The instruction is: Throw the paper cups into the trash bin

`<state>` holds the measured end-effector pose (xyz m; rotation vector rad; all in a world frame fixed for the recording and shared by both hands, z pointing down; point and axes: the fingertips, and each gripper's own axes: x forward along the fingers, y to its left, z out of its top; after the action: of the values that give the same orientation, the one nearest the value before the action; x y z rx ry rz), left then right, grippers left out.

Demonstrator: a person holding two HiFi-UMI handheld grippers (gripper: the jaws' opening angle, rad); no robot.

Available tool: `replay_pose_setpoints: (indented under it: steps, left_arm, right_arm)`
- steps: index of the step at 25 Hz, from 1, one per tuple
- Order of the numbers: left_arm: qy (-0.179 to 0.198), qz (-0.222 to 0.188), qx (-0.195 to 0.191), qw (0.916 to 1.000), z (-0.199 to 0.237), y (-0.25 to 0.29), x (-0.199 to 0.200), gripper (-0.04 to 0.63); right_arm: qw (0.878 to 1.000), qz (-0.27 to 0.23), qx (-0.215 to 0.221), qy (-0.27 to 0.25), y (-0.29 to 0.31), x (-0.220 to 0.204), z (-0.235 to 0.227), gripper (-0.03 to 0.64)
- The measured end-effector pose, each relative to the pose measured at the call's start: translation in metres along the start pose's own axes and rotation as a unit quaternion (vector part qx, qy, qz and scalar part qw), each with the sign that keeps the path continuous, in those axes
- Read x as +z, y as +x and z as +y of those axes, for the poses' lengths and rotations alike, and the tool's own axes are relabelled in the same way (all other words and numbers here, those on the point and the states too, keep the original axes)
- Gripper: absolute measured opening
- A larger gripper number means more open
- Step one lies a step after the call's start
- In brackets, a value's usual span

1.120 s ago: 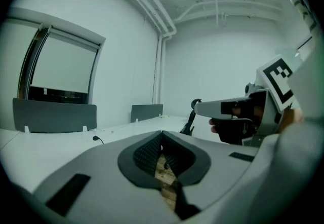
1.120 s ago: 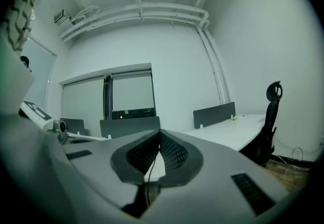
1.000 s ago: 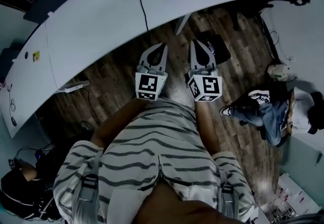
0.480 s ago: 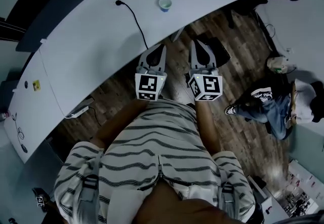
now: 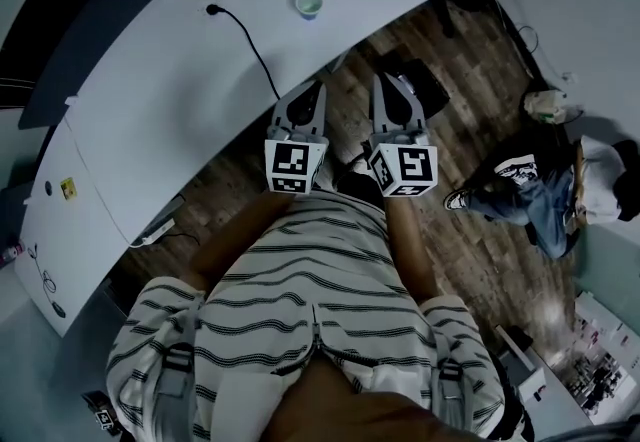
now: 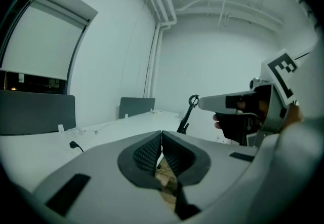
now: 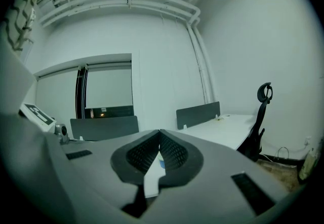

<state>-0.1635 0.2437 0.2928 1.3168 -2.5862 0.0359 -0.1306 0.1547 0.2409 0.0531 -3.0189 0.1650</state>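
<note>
Two closed, empty: L gripper [image 5: 316, 90] & R gripper [image 5: 386, 82] | paper cup [image 5: 308, 2] shifted left in view vs earlier

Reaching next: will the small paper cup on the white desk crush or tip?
The small open-topped paper cup is probably thin-walled and may crush if squeezed hard. Upright on the white desk, it would likely slide or tip if nudged.

Long white curved desk [image 5: 180, 80], one paper cup [image 5: 308, 2] standing upright on its top, black cable [image 5: 250, 45] trailing across beside it, dark wood-plank floor [image 5: 480, 70] below.
</note>
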Motion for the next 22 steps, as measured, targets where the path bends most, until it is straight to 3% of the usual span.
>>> replay_pose_setpoints:
  steps: [5, 11, 22]
  left_arm:
    - [-0.002, 0.002, 0.017, 0.9999, -0.010, 0.027, 0.001, 0.025]
    - [-0.004, 0.000, 0.038, 0.9993, -0.023, 0.060, 0.011, 0.025]
    - [-0.001, 0.021, 0.068, 0.9974, -0.042, 0.096, 0.012, 0.025]
  right_arm:
    - [1.000, -0.005, 0.013, -0.012, 0.004, 0.005, -0.020, 0.017]
    - [1.000, -0.004, 0.017, -0.001, 0.016, 0.009, -0.069, 0.017]
    - [0.999, 0.004, 0.039, 0.020, 0.029, 0.008, -0.115, 0.017]
